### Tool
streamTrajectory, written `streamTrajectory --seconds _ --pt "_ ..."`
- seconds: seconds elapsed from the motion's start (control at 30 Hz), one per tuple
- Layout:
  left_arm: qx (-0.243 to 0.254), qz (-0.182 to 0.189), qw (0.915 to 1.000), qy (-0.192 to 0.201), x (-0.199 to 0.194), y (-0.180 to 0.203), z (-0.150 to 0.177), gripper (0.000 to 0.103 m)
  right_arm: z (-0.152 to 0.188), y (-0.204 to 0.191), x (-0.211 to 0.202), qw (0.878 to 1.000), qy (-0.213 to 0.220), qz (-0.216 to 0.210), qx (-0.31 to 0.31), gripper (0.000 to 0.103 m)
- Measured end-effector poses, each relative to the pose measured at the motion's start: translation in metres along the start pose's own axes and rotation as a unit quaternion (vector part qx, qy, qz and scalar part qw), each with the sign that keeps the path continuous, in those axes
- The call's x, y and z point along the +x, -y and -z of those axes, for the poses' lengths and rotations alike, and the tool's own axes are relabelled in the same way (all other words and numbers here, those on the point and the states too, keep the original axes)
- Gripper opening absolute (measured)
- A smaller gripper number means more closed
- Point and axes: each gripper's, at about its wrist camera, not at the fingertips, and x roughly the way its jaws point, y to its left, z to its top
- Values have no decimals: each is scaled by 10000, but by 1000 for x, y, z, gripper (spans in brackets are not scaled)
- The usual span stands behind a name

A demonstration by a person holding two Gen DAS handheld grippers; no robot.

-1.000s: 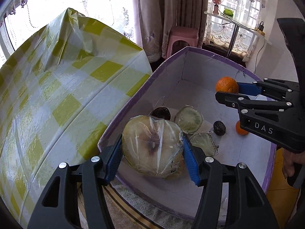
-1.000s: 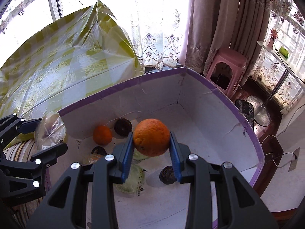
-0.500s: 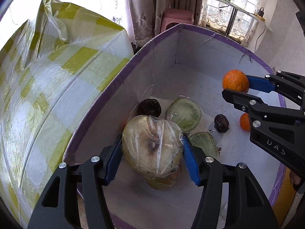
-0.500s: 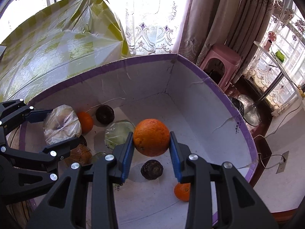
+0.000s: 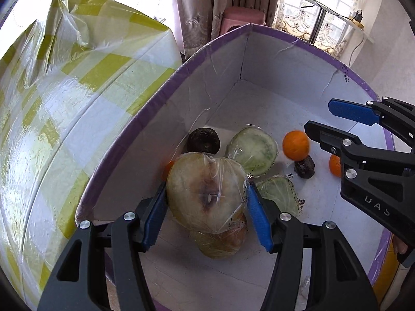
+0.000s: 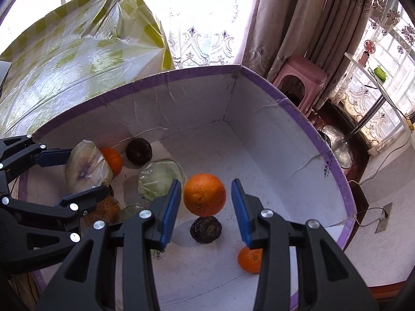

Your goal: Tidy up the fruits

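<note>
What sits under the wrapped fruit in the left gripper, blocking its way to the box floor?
Directly below the wrapped fruit lies another wrapped piece, so it would land on that. Bare box floor shows nearer the camera.

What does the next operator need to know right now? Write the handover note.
Left gripper: shut on a plastic-wrapped fruit, held low inside the box, not yet set down.
Right gripper: jaws opening; the orange sits between the pads with gaps on both sides, above a dark fruit.
Already in the box: more wrapped pieces, two small oranges, another dark fruit.
Left: release the wrapped fruit, withdraw both grippers.
</note>
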Motion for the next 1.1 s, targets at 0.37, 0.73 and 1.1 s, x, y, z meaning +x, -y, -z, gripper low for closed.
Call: streamTrajectory --seconds 0.37,0.73,1.1 --pt "-219 -26 9993 299 -23 -6 4 85 1 1 -17 9996 207 129 126 72" --pt "-1050 451 9889 951 -88 -31 57 88 29 8 -76 9942 726 262 750 82" --pt "-1684 826 9769 1028 -100 -41 110 92 66 -16 -116 9932 760 461 754 82"
